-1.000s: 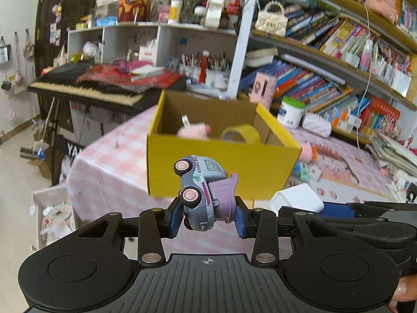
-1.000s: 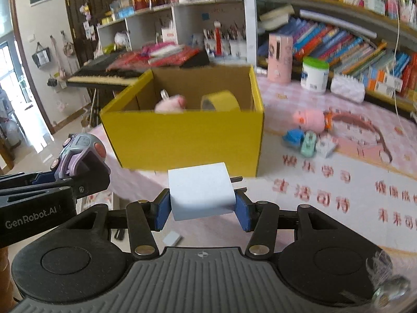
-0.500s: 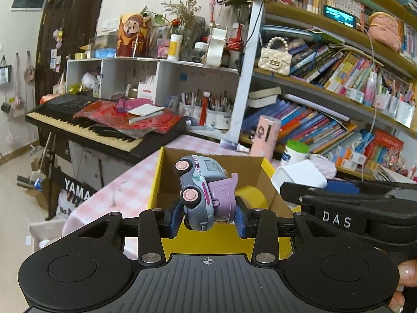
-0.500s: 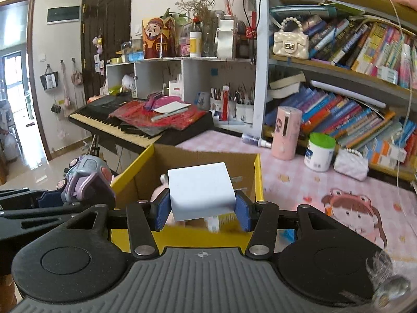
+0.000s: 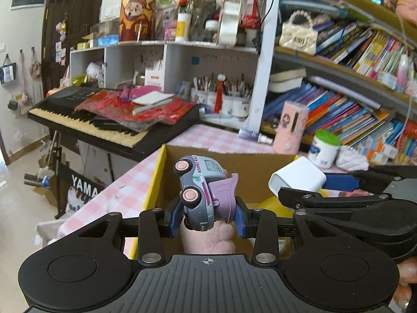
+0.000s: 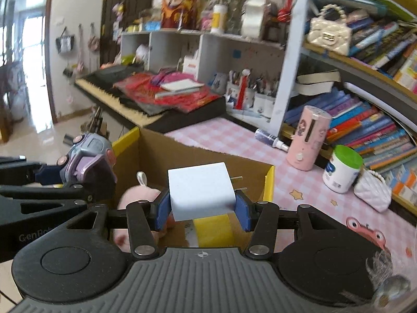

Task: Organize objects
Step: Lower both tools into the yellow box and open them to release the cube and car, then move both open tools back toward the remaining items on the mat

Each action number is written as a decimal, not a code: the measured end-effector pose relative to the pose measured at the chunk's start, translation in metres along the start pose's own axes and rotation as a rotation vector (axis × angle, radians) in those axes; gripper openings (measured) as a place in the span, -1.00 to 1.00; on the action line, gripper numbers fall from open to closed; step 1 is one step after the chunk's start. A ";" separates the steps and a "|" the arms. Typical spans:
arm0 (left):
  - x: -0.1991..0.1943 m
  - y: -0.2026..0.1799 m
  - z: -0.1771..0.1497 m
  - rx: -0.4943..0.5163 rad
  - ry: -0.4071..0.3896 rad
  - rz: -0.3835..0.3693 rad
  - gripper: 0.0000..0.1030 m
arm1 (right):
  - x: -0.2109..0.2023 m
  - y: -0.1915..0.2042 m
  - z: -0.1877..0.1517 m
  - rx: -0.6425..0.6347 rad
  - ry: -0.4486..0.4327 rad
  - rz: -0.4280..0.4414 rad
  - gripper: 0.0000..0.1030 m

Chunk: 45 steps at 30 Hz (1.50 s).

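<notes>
A: Left wrist view: left gripper (image 5: 208, 216) clamped on a toy truck (image 5: 202, 191), nose up, right over the open cardboard box (image 5: 156, 180). Pink plush (image 5: 208, 237) in the box at 6 o'clock, under the truck.

B: Right wrist view: right gripper (image 6: 202, 214) pinched on a white charger (image 6: 202, 190), prongs toward 3 o'clock, also above the box. Shows more inside: yellow tape roll (image 6: 212, 230) beside the plush at 6 o'clock.

A: Keyboard (image 5: 104, 120) at 10 o'clock, past the table edge.

B: Bare pink cloth at 3 o'clock, up to a green-lidded jar (image 6: 342, 169).
</notes>
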State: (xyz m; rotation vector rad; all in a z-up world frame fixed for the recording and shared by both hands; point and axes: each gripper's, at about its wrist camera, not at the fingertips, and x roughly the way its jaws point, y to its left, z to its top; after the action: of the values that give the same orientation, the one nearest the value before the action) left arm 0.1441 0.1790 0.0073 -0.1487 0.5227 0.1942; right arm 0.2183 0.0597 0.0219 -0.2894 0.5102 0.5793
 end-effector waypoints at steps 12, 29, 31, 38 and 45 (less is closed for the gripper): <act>0.049 -0.009 -0.007 0.057 0.107 0.081 -0.26 | 0.061 -0.007 -0.001 -0.202 0.103 0.075 -0.05; 0.035 -0.003 -0.004 -0.002 0.026 0.121 0.45 | 0.067 -0.014 0.014 -0.148 0.075 0.087 0.11; 0.024 -0.001 -0.002 -0.025 -0.007 0.105 0.53 | 0.058 -0.018 0.018 -0.113 0.048 0.076 0.20; -0.012 -0.005 -0.003 -0.044 -0.100 0.076 0.71 | 0.015 -0.025 0.018 0.002 -0.048 0.013 0.52; -0.045 -0.006 -0.014 -0.043 -0.146 0.066 0.79 | -0.034 -0.026 -0.003 0.057 -0.122 -0.121 0.69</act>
State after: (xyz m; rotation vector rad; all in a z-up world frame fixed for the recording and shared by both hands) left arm 0.1007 0.1644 0.0184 -0.1579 0.3789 0.2781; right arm 0.2077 0.0220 0.0404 -0.2270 0.3877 0.4613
